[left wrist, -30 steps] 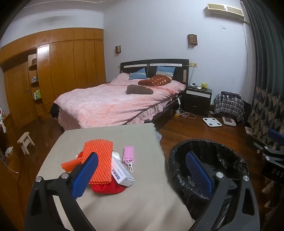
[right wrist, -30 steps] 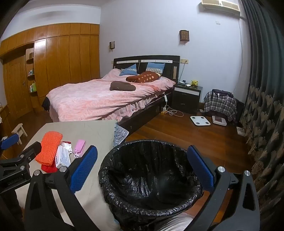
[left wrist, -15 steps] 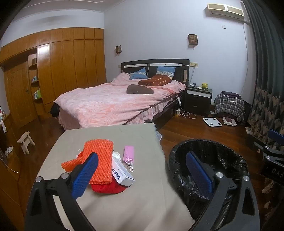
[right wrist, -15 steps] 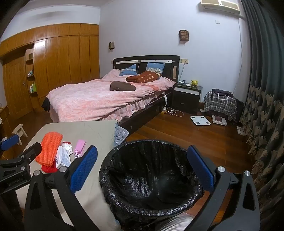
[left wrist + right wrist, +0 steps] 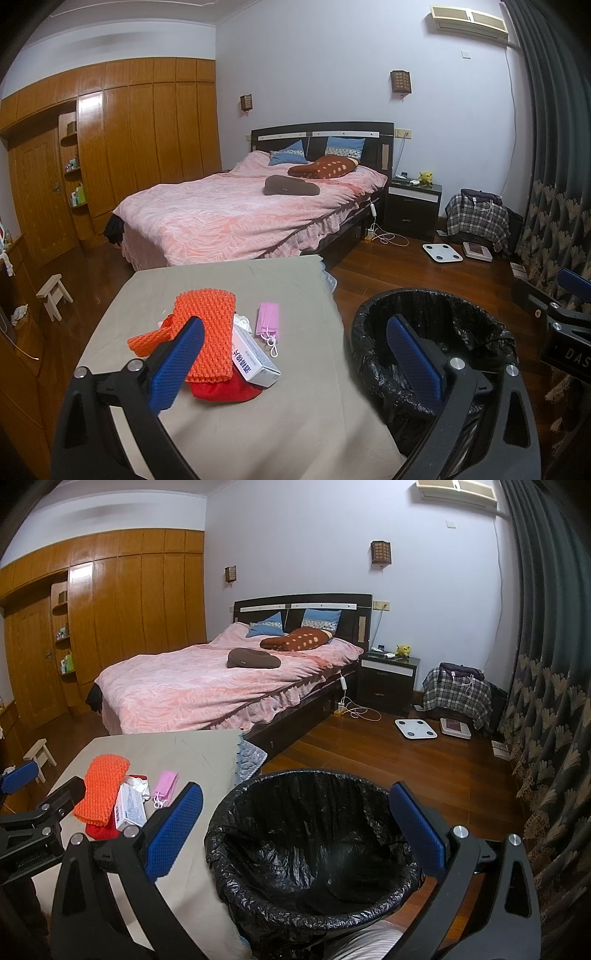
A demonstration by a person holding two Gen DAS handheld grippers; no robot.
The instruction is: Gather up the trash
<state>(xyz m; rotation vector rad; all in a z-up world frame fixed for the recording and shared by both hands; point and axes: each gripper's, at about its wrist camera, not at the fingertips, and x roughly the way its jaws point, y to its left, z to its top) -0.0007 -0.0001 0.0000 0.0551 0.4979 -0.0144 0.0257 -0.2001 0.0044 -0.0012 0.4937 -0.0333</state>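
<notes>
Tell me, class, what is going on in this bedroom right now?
A person holds two grippers over a cloth-covered table, ready to collect trash. Both the left gripper and the right gripper are open and empty. An orange foam net, a white box, a pink mask and something red lie piled on the table. The black-lined bin beside it looks empty.

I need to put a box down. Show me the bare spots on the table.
The table is bare in front of the red item, along the edge beside the trash bin, and across the far strip toward the bed. Crowded: the pile of orange mesh, white box and pink mask.
</notes>
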